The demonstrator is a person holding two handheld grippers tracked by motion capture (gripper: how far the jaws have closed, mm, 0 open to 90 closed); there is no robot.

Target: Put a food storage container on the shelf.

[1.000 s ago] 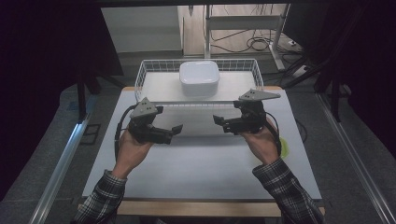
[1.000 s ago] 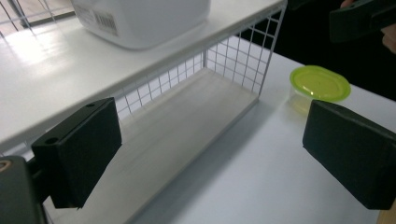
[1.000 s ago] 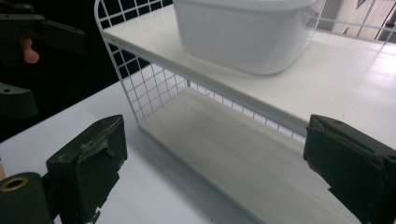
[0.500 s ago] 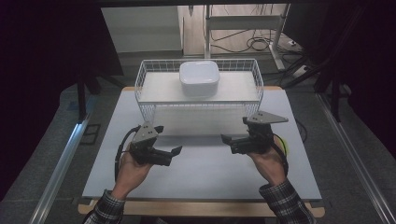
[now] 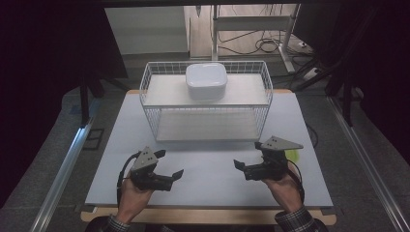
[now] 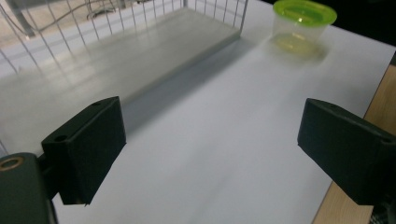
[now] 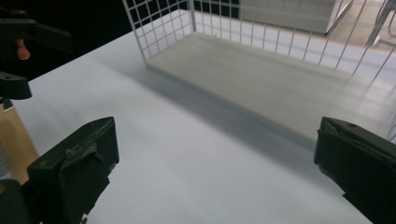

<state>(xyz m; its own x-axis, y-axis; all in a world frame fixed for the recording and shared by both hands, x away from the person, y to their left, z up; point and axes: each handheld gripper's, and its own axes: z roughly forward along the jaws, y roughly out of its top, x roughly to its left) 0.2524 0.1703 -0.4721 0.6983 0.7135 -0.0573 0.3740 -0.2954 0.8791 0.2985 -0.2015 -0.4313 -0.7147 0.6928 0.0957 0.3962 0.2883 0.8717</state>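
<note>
Table (image 5: 212,169): white top, wooden front edge, bare across its middle. Wire shelf rack (image 5: 207,104): white, two boards, standing at the far half of the table, its open front facing the person. White lidded container (image 5: 206,81): rounded square, seated on the rack's upper board near the centre, well apart from both grippers. Left gripper (image 5: 170,166): held low over the near left of the table, jaws wide apart with nothing between them. Right gripper (image 5: 240,166): held low over the near right, jaws spread fully wide and empty, tips facing the left gripper's. Small clear cup with green lid (image 6: 301,21): on the table just beside the right gripper, toward the right edge. Handling note, as a judgement: with both hands empty, the likely next work is a fresh reach; approach the cup level, jaws either side of its wall below the lid, and close gently, since thin plastic may flex or tip.
</note>
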